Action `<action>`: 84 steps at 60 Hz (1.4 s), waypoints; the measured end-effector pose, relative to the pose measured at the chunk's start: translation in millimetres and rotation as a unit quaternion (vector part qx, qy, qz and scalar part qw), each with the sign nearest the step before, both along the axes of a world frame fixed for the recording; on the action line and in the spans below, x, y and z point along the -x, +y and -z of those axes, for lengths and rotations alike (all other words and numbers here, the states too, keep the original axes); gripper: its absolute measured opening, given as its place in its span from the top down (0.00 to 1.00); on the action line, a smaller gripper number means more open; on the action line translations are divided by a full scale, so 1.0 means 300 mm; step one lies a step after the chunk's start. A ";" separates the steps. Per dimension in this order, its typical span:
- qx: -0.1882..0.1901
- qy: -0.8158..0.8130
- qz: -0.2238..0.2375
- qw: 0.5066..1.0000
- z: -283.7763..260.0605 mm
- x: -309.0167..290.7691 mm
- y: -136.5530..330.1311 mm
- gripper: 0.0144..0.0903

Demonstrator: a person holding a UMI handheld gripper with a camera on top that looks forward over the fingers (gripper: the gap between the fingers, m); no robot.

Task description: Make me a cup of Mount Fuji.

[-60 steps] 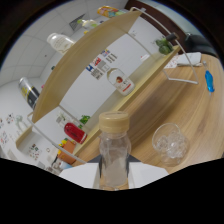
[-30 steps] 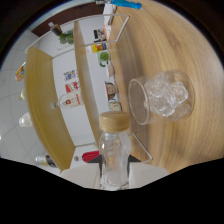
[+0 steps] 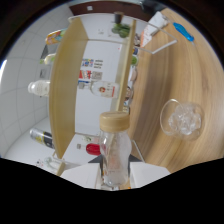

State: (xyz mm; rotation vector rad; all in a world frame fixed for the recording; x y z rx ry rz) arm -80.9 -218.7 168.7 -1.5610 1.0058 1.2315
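Observation:
A clear bottle (image 3: 115,152) with a tan cap stands between my gripper's (image 3: 116,174) white fingers (image 3: 80,176), which are shut on its lower body. The whole scene appears rolled to one side, so the bottle is carried tilted above the wooden counter (image 3: 165,65). To the right of the bottle and slightly ahead of the fingers, a clear glass (image 3: 182,119) with ice in it rests on that counter. The bottle's lowest part is hidden behind the fingers.
A wooden shelf unit (image 3: 67,85) beyond the bottle holds several bottles and cans, among them a white-labelled bottle (image 3: 100,89). A blue object (image 3: 183,31) and a clear stand lie far along the counter. A white tiled wall is behind the shelves.
The scene has rolled further and the shelves have swung round. The glass of ice has shifted right and lower beside the bottle. The bottle stays in the fingers.

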 end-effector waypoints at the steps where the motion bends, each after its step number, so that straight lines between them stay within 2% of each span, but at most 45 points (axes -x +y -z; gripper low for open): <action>1: -0.007 -0.026 0.002 1.000 -0.013 -0.001 0.002 0.69; 6: -0.040 -0.168 0.007 0.985 -0.079 -0.010 -0.003 0.69; 13: -0.075 -0.363 0.012 0.929 -0.129 0.000 0.002 0.69; 23: -0.043 -0.552 -0.012 0.833 0.015 0.022 0.030 0.69; 27: -0.030 -0.587 -0.029 0.808 0.091 0.038 0.034 0.69; 35: 0.006 -0.612 -0.062 0.789 0.242 0.053 0.041 0.69; 51: 0.042 -0.619 -0.095 0.778 0.386 0.064 0.039 0.69; 56: 0.047 -0.614 -0.102 0.781 0.411 0.066 0.033 0.68; 74: 0.024 -0.623 -0.101 0.775 0.409 0.073 -0.022 0.64; 78: 0.029 -0.618 -0.108 0.778 0.423 0.076 -0.031 0.61; 80: 0.034 -0.616 -0.112 0.779 0.432 0.076 -0.037 0.55; 82: 0.036 -0.614 -0.115 0.780 0.437 0.076 -0.046 0.46; 84: 0.037 -0.612 -0.118 0.781 0.434 0.077 -0.052 0.31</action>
